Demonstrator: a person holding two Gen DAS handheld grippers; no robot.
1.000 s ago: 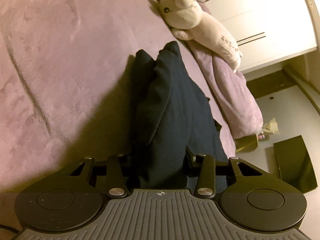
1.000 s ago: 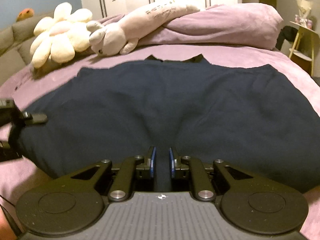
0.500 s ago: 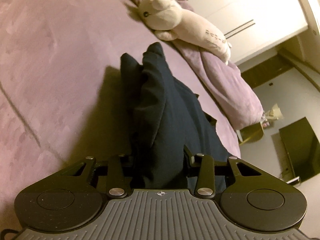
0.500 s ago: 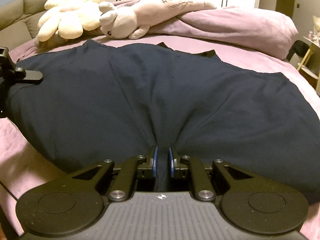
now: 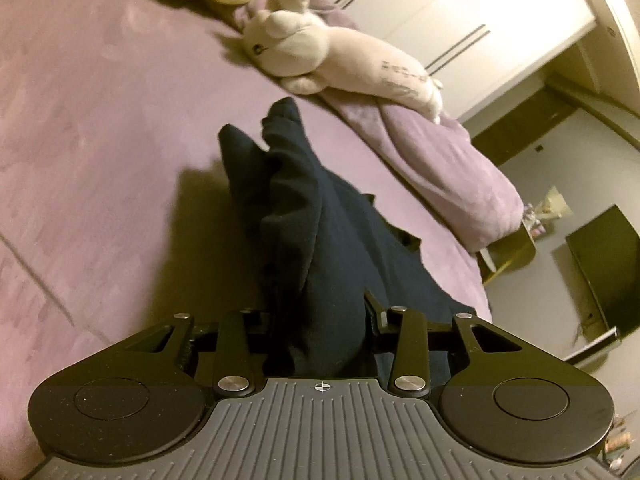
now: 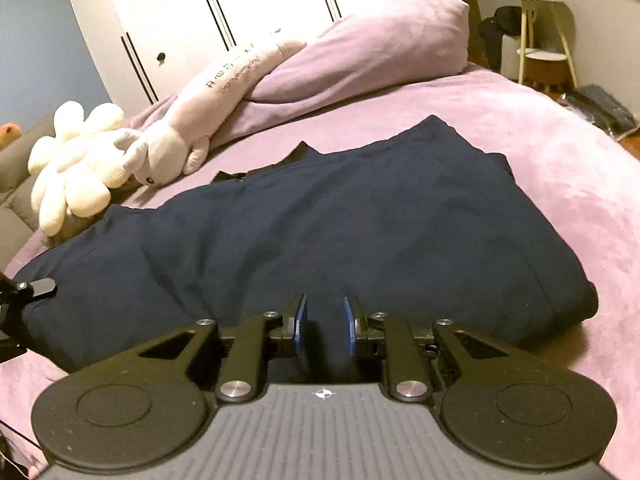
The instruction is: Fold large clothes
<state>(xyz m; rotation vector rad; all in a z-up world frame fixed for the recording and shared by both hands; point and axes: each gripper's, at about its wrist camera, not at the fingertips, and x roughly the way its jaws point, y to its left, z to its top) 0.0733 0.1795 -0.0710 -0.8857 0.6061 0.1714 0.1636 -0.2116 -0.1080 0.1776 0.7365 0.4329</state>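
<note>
A purple bed carried a navy garment, folded across its middle. The left gripper, jaws wide, pinched a thick bunch of cloth at the near edge. The right gripper, partly parted, straddled a fabric ridge.

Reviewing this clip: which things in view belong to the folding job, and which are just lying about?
Belongs to the job:
- navy garment
- left hand-held gripper
- right hand-held gripper

Just lying about:
- long grey plush
- cream flower plush
- purple duvet
- side table
</note>
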